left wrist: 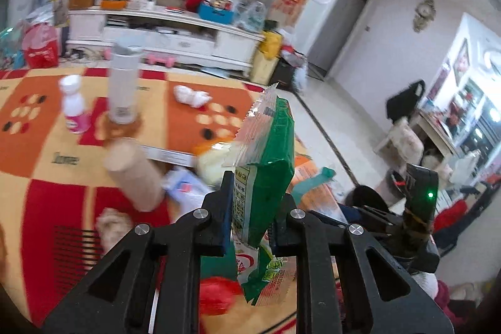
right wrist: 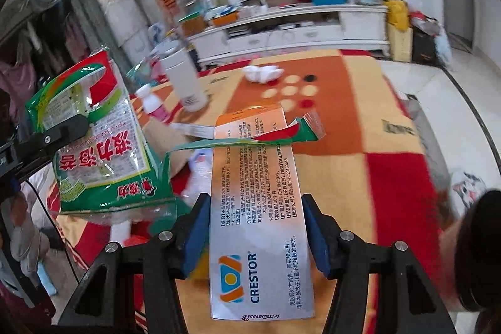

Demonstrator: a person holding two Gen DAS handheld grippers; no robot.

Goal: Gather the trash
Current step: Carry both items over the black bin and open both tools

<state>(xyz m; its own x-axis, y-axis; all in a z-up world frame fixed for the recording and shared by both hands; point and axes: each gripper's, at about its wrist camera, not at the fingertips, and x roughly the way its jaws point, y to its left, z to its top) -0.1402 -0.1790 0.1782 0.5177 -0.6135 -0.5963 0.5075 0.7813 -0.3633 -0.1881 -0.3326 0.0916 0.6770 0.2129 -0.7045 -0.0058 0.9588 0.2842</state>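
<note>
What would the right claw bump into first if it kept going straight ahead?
The right claw is shut on the Crestor box, which leads the way. Straight ahead, the box's far end would probably first meet the torn green wrapper strip lying across it, though depth is hard to judge.

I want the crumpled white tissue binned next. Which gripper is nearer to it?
Hard to call. The left gripper, gripping the green wrapper, and the right gripper, clamping the Crestor box, are both well short of the tissue.
</note>
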